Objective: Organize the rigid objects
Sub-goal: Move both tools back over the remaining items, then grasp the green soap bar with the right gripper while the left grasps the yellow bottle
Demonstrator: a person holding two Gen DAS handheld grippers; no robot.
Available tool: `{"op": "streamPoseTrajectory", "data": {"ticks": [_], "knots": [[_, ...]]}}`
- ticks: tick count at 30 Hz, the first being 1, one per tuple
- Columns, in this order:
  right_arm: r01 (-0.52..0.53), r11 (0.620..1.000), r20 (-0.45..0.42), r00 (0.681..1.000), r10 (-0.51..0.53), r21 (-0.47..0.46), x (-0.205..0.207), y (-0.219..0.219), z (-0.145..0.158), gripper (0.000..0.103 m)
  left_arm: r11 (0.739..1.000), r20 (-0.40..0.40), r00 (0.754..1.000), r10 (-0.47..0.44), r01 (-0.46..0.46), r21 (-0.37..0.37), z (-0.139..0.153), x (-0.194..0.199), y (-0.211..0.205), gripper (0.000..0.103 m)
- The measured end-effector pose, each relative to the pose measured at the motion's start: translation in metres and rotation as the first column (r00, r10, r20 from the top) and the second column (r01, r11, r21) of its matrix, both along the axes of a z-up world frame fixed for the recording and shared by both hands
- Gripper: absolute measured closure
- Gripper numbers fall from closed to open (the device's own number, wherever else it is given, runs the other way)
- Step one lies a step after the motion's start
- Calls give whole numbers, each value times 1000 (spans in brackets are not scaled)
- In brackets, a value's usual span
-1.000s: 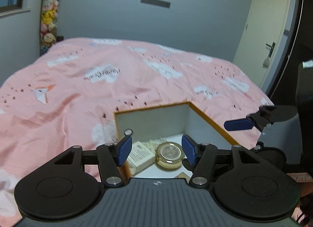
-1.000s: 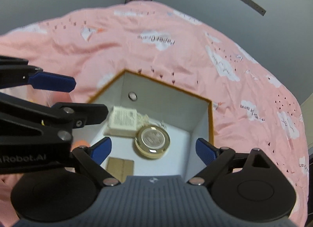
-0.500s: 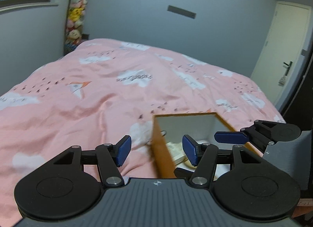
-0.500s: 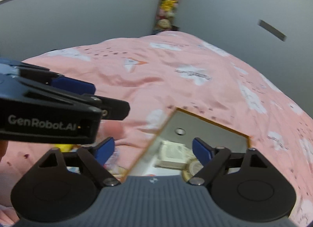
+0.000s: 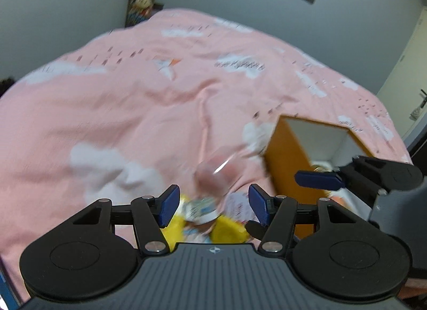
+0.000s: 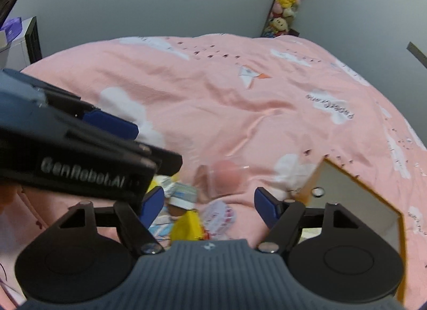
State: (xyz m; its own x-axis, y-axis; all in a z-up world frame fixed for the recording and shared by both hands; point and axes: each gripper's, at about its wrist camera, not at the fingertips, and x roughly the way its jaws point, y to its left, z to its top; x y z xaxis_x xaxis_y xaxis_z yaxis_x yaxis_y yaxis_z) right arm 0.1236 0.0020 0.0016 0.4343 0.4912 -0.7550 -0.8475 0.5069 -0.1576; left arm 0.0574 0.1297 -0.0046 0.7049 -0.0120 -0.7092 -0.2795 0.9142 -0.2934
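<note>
An orange box with a white inside (image 5: 288,155) stands on the pink bed at the right; it also shows in the right wrist view (image 6: 355,189). A clear glass (image 5: 217,173) lies on the duvet by a pile of small items, among them a yellow packet (image 5: 226,231) and a round pink-and-white card (image 5: 240,207). My left gripper (image 5: 213,204) is open and empty just in front of the glass and pile. My right gripper (image 6: 208,201) is open and empty over the same pile, with the glass (image 6: 224,179) and yellow packet (image 6: 186,226) between its fingers' line.
The pink cloud-print duvet (image 5: 133,101) covers the whole bed. A column of plush toys (image 6: 284,0) hangs in the far corner. A door (image 5: 411,69) is at the right. A shelf (image 6: 24,40) stands at the left wall.
Both grippers have swung left, away from the box's inside and toward the pile of items and the glass beside it. Both stay open and empty.
</note>
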Motion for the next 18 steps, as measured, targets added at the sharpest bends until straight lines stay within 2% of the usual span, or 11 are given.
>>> {"op": "streamPoseTrajectory", "data": {"ticks": [4, 9, 14, 18], "knots": [[9, 1000, -71, 997, -9, -8, -9, 10, -21, 33, 1000, -64, 998, 24, -25, -15, -24, -13, 10, 39], [14, 998, -142, 990, -22, -56, -19, 15, -48, 37, 999, -125, 992, 19, -23, -30, -50, -21, 7, 39], [48, 995, -174, 983, -63, -85, -16, 16, -61, 37, 1000, -102, 995, 13, -11, 22, -58, -14, 2, 39], [80, 992, -186, 978, -97, -97, -10, 14, -67, 37, 996, -150, 989, -15, 28, 89, -70, 3, -2, 40]]}}
